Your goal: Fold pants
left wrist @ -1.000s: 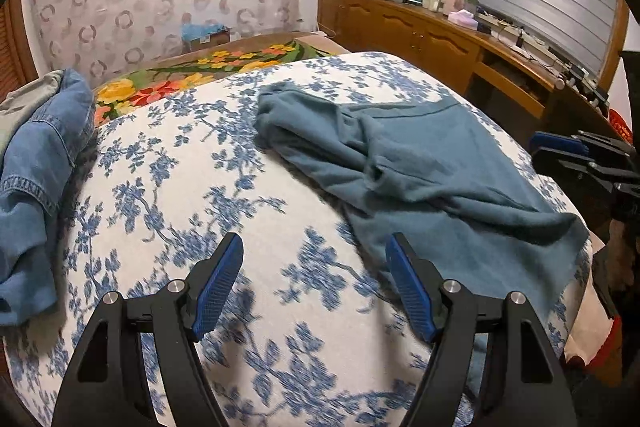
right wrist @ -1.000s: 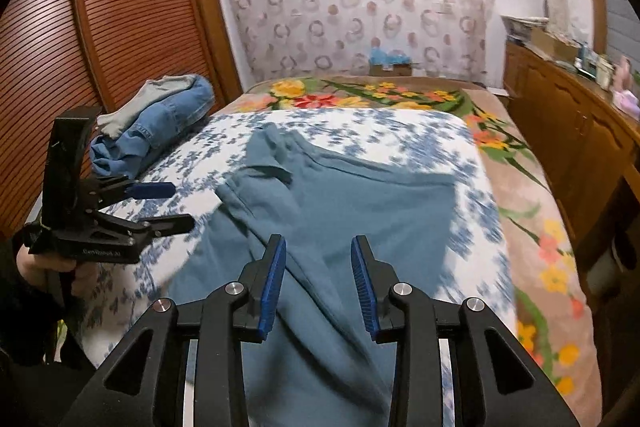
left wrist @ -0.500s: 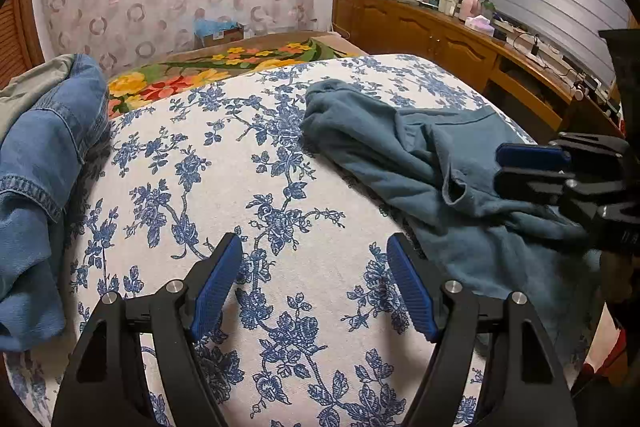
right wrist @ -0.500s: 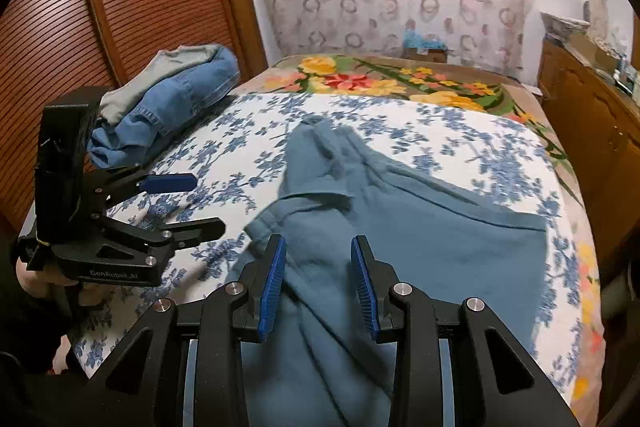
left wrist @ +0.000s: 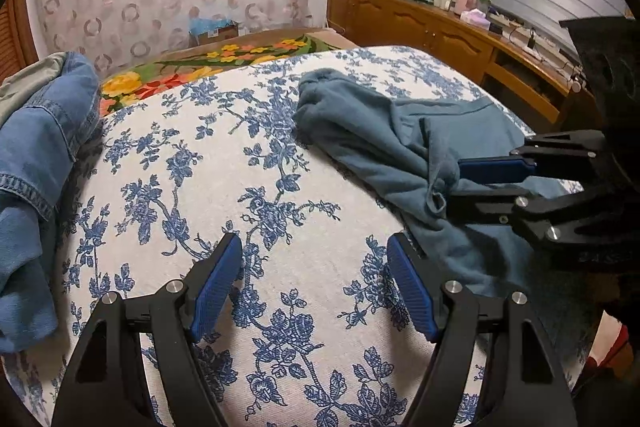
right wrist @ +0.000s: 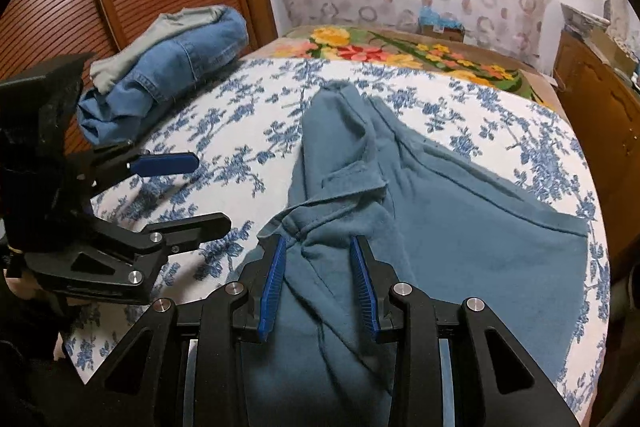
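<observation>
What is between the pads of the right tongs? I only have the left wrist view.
Observer: A gathered fold of the teal pants, near a hem. The right tongs have just been closing on it.
Operator: Is the rest flat?
Observer: Mostly. The wide part lies smooth toward the right, but a pocket flap is turned up.
Operator: And my left tongs?
Observer: The left tongs are open over the floral quilt, beside the pants and not touching them.

**Right gripper closes in on bunched cloth**

The right gripper (right wrist: 318, 247) has just been narrowing its jaws around a gathered ridge of the teal pants (right wrist: 460, 211), cloth bunched between the blue pads. Off to the left, the left gripper (right wrist: 200, 193) hangs wide open above the floral bedspread (right wrist: 240, 131).
</observation>
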